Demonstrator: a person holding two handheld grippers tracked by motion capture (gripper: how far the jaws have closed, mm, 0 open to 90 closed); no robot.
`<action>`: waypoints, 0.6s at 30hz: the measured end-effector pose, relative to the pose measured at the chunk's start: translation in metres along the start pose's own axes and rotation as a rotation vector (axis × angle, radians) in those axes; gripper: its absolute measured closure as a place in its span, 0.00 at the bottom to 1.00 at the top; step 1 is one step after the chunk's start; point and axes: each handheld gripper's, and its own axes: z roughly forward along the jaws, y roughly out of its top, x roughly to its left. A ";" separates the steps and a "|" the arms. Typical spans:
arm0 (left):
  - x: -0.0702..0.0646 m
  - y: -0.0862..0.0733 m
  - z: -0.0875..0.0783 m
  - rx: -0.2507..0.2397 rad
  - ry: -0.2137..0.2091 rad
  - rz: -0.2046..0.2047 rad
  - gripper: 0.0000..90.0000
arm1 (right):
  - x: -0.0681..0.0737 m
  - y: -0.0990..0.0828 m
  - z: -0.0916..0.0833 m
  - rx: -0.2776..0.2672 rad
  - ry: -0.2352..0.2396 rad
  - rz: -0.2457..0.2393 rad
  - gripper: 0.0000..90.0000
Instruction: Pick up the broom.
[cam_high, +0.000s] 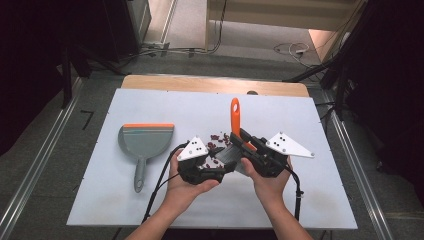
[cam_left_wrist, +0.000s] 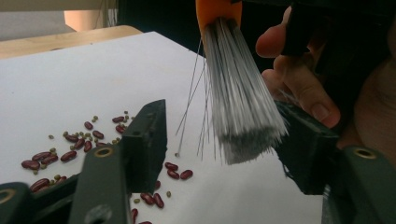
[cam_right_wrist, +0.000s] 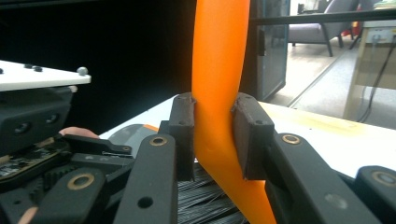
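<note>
A brush with an orange handle (cam_high: 235, 116) and grey bristles (cam_high: 227, 156) is held over the white board, handle pointing away from the person. My right gripper (cam_high: 240, 136) is shut on the handle (cam_right_wrist: 219, 56), both pads pressing its sides (cam_right_wrist: 217, 135). My left gripper (cam_high: 224, 162) is at the bristle end. In the left gripper view the bristles (cam_left_wrist: 243, 107) hang between its jaws (cam_left_wrist: 224, 140): the right jaw is against the tuft, the left jaw stands apart from it. Red beans and small green ones (cam_high: 216, 142) lie scattered on the board under the brush (cam_left_wrist: 70, 147).
A grey dustpan (cam_high: 145, 145) with an orange lip lies flat at the left of the white board (cam_high: 150, 105), handle toward the person. A wooden table edge (cam_high: 210, 84) shows behind the board. Dark stands and cables surround the table.
</note>
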 end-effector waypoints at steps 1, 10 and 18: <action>0.000 0.000 0.000 0.001 -0.003 -0.002 0.47 | 0.002 0.000 0.000 -0.002 0.003 -0.001 0.77; -0.001 0.000 0.002 0.014 -0.032 -0.028 0.75 | 0.009 -0.003 0.004 -0.004 0.017 -0.014 0.77; 0.003 0.000 0.000 0.029 -0.042 -0.045 0.94 | 0.009 -0.005 0.005 -0.009 0.022 -0.008 0.77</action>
